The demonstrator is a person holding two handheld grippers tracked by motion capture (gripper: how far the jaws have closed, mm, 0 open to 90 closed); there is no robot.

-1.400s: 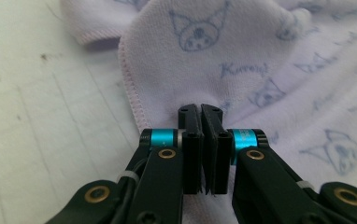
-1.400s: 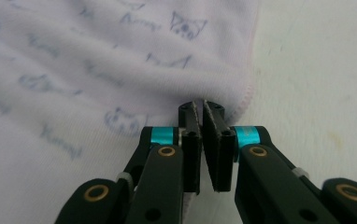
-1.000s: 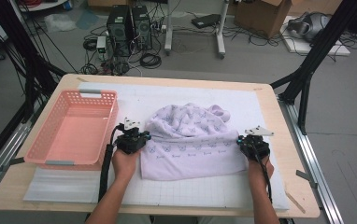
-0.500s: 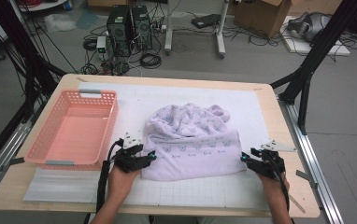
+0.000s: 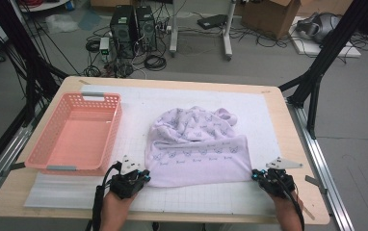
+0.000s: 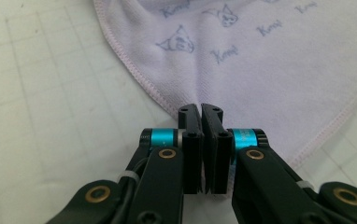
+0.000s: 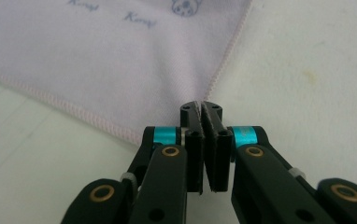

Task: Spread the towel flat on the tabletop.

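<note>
Basket: a pink slotted basket (image 5: 73, 132) stands at the left of the high view, on the white gridded mat (image 5: 138, 103), its long side running toward the upper part of the frame; nothing shows inside it.
Left gripper: the left gripper (image 5: 142, 176) sits at the lower left of centre in the high view, in the person's hand, which comes in from the bottom edge. In the left gripper view its jaws (image 6: 201, 112) have just been closing and now stand pressed together, with the near left corner of the cloth pinched between the tips.
Cloth: the pale lilac towel (image 5: 196, 149), printed with small cartoon faces and script, lies in the middle of the high view on the mat. Its near part is stretched flat between the two grippers, with a straight hemmed edge toward the bottom of the frame; its far part is bunched into soft folds toward the upper centre. It lies just beside the basket, not touching it.
Right gripper: the right gripper (image 5: 255, 175) is at the lower right of the high view, near the table's right edge. In the right gripper view its jaws (image 7: 202, 109) have just been closing and are now clamped on the near right corner of the towel, whose stitched hem runs away to the left and upward from the tips.
Table: the wooden table (image 5: 295, 144) shows bare at the right, beyond the mat.
</note>
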